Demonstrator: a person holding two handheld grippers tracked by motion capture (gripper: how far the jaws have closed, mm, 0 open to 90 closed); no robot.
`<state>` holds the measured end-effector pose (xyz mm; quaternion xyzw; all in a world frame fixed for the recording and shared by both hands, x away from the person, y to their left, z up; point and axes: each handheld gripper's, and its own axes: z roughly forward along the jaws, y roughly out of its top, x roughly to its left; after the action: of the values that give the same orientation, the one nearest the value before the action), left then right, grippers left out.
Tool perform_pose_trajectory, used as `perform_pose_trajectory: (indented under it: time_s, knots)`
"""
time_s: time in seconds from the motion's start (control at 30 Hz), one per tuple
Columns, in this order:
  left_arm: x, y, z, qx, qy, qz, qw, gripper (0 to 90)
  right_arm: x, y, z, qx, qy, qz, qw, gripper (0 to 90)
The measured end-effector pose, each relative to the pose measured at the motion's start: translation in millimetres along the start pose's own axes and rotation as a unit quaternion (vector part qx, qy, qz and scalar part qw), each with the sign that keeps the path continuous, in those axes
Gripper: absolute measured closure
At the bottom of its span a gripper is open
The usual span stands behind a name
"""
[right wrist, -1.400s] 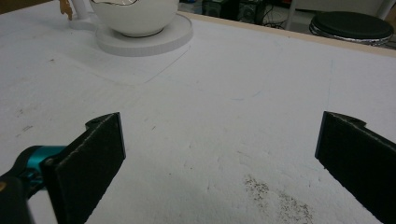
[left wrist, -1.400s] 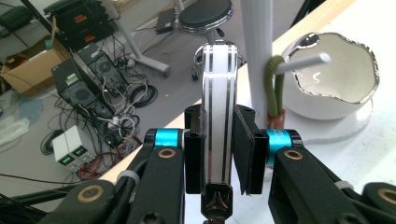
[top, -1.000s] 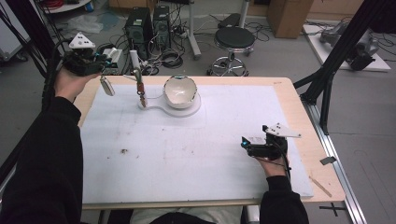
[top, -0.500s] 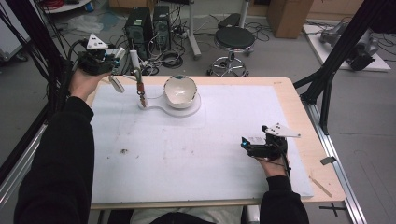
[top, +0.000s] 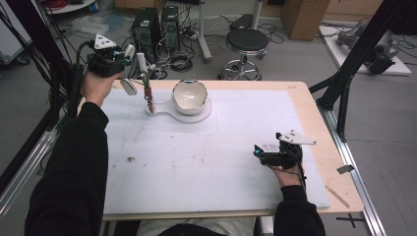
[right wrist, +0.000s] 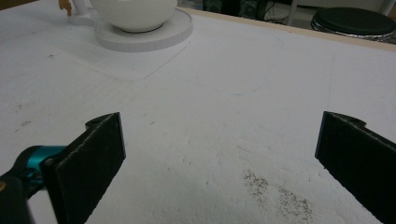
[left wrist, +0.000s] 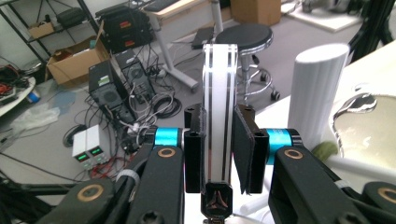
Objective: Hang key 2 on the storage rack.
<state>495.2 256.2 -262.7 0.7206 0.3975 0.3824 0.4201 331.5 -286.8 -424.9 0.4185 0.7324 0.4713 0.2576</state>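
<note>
The left gripper (top: 129,58), fingers clenched on a flat white spoon-like handle (left wrist: 219,107), has carried it from the tabletop's (top: 206,162) left edge toward the white ceramic bowl (top: 189,95), nearing placement, while the right gripper (top: 265,153) rests released.

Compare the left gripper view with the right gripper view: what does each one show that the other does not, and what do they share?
Left gripper view: the left gripper shut on a flat white handle, an upright white cylinder beside it, computers and cables on the floor.
Right gripper view: the right gripper open over the white table cover, dark specks, and the bowl on its round white base.
Shared: the black stool.
</note>
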Motion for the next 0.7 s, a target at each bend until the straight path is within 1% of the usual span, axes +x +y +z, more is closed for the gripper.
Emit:
perform_pose_trajectory:
  time_s: [0.07,0.2,0.27,0.33,0.4,0.5,0.57,0.67,0.7]
  knots:
    - [-1.6,0.1,1.4,-0.004,-0.003,-0.002,1.0000,75.1,0.5,-0.3,0.4,0.003,-0.001,0.003,1.0000,0.6]
    - [-4.8,-0.5,5.1,-0.005,-0.004,-0.006,1.0000,75.1,1.1,-0.5,1.3,0.006,-0.002,-0.001,1.0000,0.6]
    - [-6.3,-1.0,7.1,-0.007,-0.008,-0.007,0.9999,75.1,1.3,-0.6,1.2,0.008,-0.001,-0.002,1.0000,0.6]
    - [-7.3,-1.3,8.9,-0.008,-0.010,-0.002,0.9999,75.1,1.6,-0.4,1.2,0.005,-0.001,-0.003,1.0000,0.6]
    - [-7.7,-1.9,10.5,-0.008,-0.009,-0.003,0.9999,75.1,1.7,-0.3,0.9,0.004,-0.002,-0.004,1.0000,0.6]
    - [-8.8,-2.5,12.5,-0.015,-0.011,-0.017,0.9997,75.1,1.5,-0.3,0.8,0.004,-0.002,-0.004,1.0000,0.6]
    - [-11.0,-2.2,13.4,-0.019,-0.008,-0.017,0.9996,75.1,1.4,-0.4,0.7,0.006,-0.002,-0.001,1.0000,0.6]
    - [-12.0,-2.7,14.0,-0.022,-0.019,-0.032,0.9991,75.1,1.1,-0.3,0.6,0.006,-0.003,-0.001,1.0000,0.6]
    - [-11.8,-3.5,14.0,-0.025,-0.020,-0.041,0.9987,75.1,0.7,-0.4,0.8,0.005,-0.003,-0.003,1.0000,0.6]
